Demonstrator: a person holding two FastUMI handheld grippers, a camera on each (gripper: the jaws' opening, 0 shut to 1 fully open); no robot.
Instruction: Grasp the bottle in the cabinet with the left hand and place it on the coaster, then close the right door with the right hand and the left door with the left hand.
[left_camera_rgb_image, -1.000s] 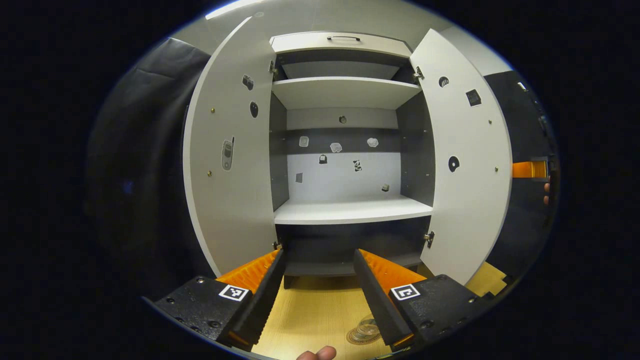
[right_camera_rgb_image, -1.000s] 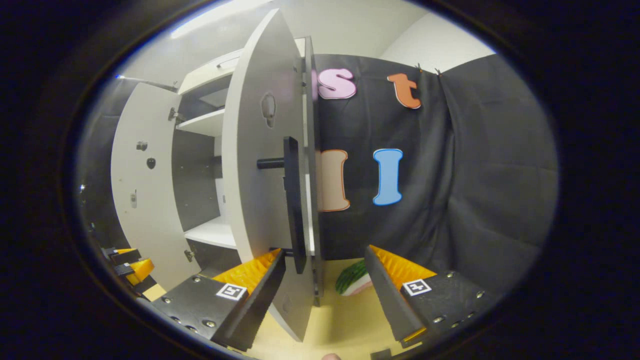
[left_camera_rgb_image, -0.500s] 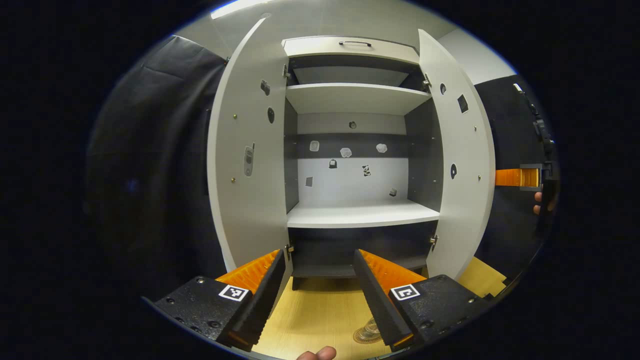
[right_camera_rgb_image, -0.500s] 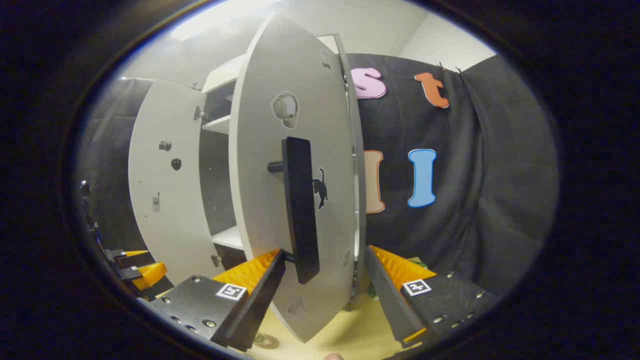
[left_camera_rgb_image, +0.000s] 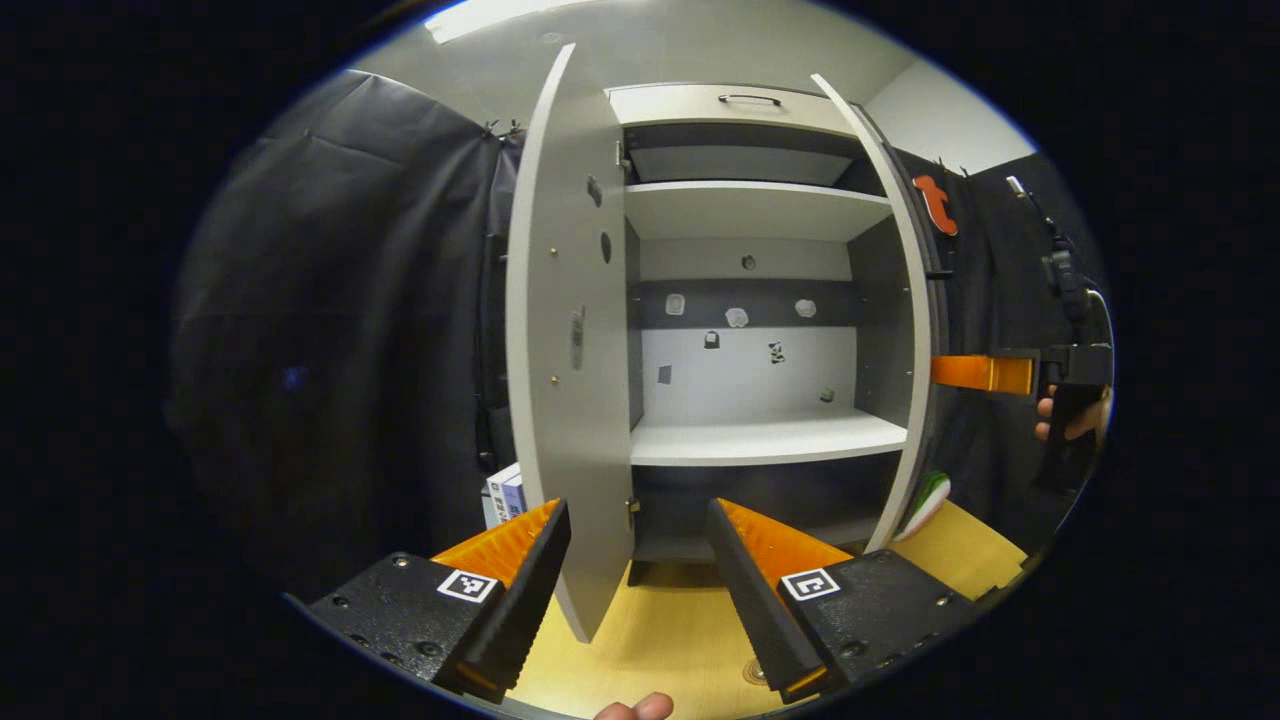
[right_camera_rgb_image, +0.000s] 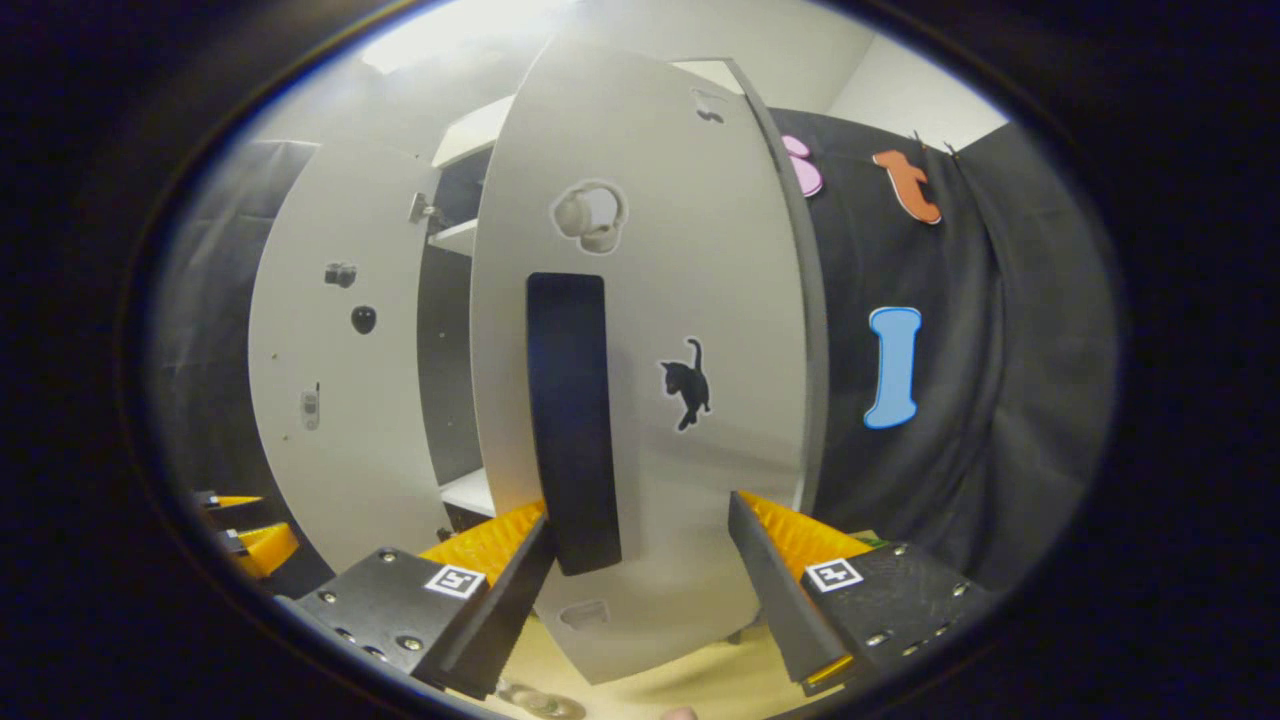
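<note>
The white cabinet (left_camera_rgb_image: 760, 440) stands open, its shelves bare. In the left gripper view its left door (left_camera_rgb_image: 570, 380) is almost edge-on right in front of my open left gripper (left_camera_rgb_image: 640, 590). The right door (left_camera_rgb_image: 915, 340) is a thin edge, with my right gripper (left_camera_rgb_image: 985, 373) and a hand (left_camera_rgb_image: 1065, 420) behind it. In the right gripper view the right door's front (right_camera_rgb_image: 700, 300) is close, and its black handle (right_camera_rgb_image: 572, 420) ends between the fingers of my open right gripper (right_camera_rgb_image: 640, 590). A sliver of the coaster (left_camera_rgb_image: 752, 670) peeks out by my left gripper's right finger. The clear bottle (right_camera_rgb_image: 535, 700) stands low at the frame's edge.
Books (left_camera_rgb_image: 505, 495) stand behind the left door. A green watermelon-like object (left_camera_rgb_image: 930, 495) lies on the wooden tabletop (left_camera_rgb_image: 660, 640) by the right door's foot. Black cloth hangs on both sides of the cabinet. My left gripper (right_camera_rgb_image: 245, 530) shows far left in the right gripper view.
The right door has swung towards shut, with my right gripper following its front. My left gripper has shifted left, so the left door now looks edge-on and the coaster has slid almost out of view.
</note>
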